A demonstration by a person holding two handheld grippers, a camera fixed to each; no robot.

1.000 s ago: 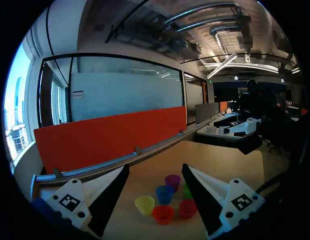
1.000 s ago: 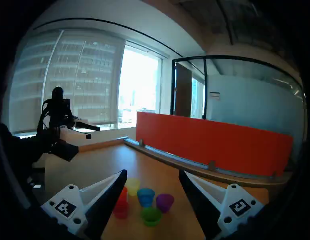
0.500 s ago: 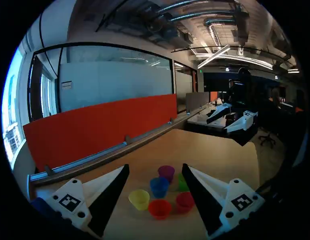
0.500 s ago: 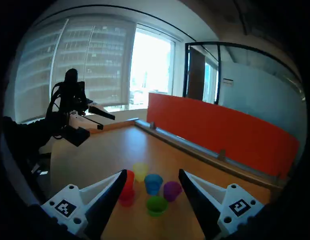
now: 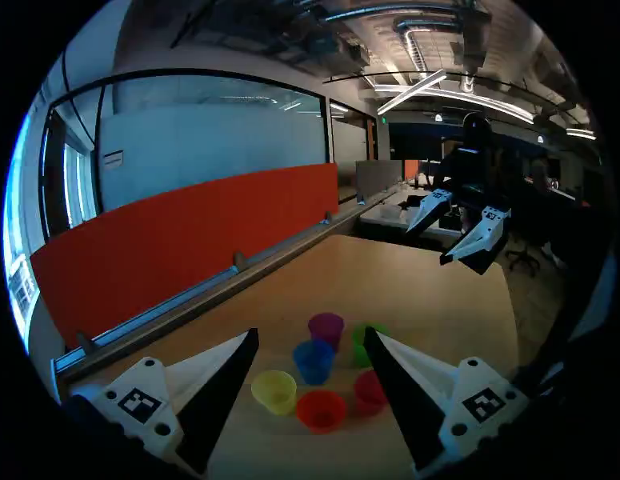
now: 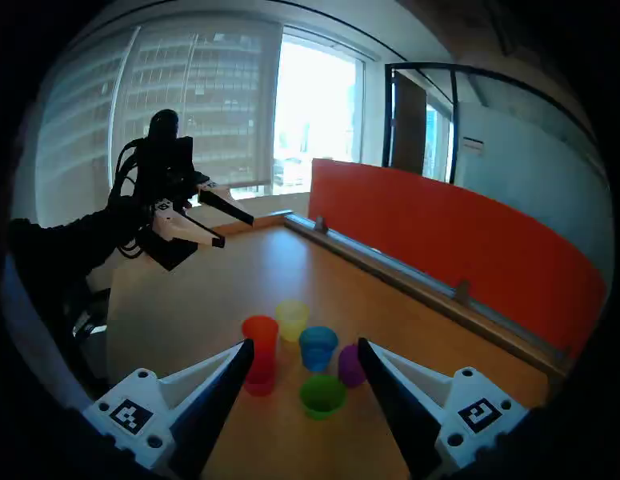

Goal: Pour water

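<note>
Several small coloured cups stand clustered on the wooden table [image 5: 438,296]: purple cup [image 5: 326,328], blue cup [image 5: 314,362], green cup [image 5: 362,342], yellow cup [image 5: 274,392], orange-red cup [image 5: 321,410] and red cup [image 5: 367,392]. My left gripper [image 5: 310,331] hovers open in front of them, holding nothing. Across the table, my right gripper [image 5: 462,232] hangs in the air. In the right gripper view, the right gripper [image 6: 304,342] is open above the blue cup [image 6: 318,346], yellow cup [image 6: 292,318], purple cup [image 6: 350,364], green cup [image 6: 322,396] and orange-red cup [image 6: 261,334]. The left gripper [image 6: 194,220] floats beyond them, held by a dark-sleeved arm.
An orange partition [image 5: 190,224] with a metal rail [image 5: 230,280] runs along the table's far edge. Large windows [image 6: 318,120] stand behind the table's end. Bare tabletop [image 6: 230,280] surrounds the cups. More desks and a chair [image 5: 534,264] lie beyond the table.
Both grippers have drawn nearer the cups, which look larger in the right gripper view. Each gripper now shows more fully in the other's view. Both stayed open.
</note>
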